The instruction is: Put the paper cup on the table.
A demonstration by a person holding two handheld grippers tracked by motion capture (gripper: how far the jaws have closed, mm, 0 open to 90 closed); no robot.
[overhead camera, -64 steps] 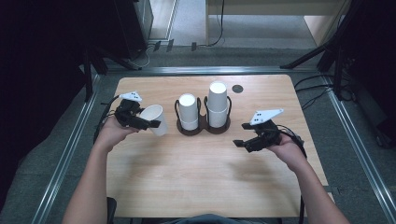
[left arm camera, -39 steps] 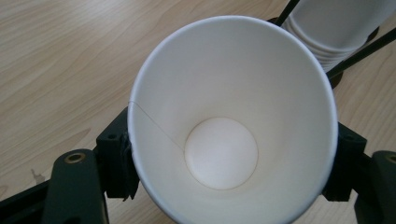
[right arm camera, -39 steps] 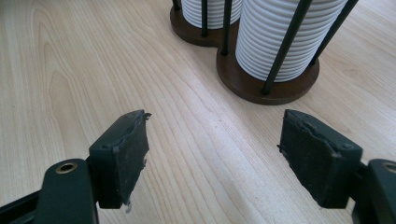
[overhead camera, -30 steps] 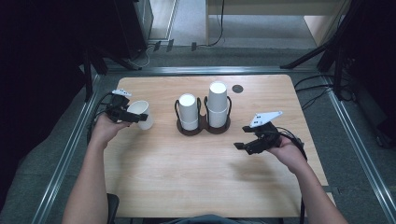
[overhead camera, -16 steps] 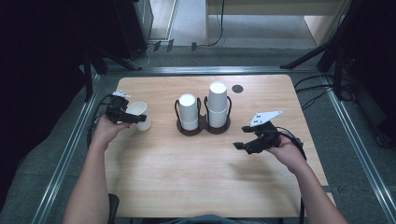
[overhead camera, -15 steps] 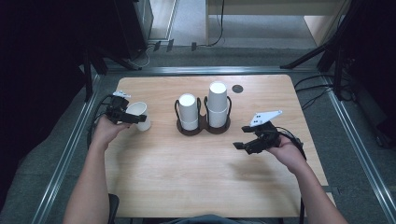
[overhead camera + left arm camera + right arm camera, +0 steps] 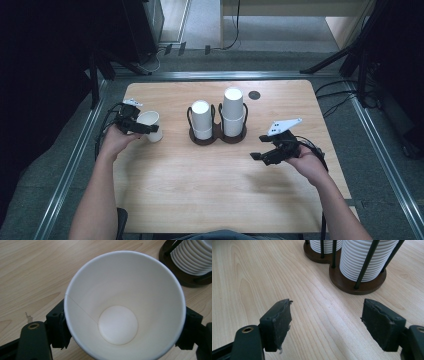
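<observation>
Over at the table's (image 7: 215, 200) left side, the left gripper (image 7: 134, 123) has its jaws pressed on either side of an upright white paper cup (image 7: 124, 305) standing beside the cup holder (image 7: 218, 136). Meanwhile the right gripper (image 7: 272, 154) hovers with its jaws wide apart and nothing between them, near the holder's taller stack (image 7: 233, 111).

A lab-style recording station, not a home or shop.

A bare wooden table (image 7: 215, 190) stands on grey carpet inside a metal floor frame (image 7: 70, 165), with black stand legs (image 7: 345, 55), trailing cables (image 7: 335, 95) and dark equipment cabinets (image 7: 142, 25) around it.
</observation>
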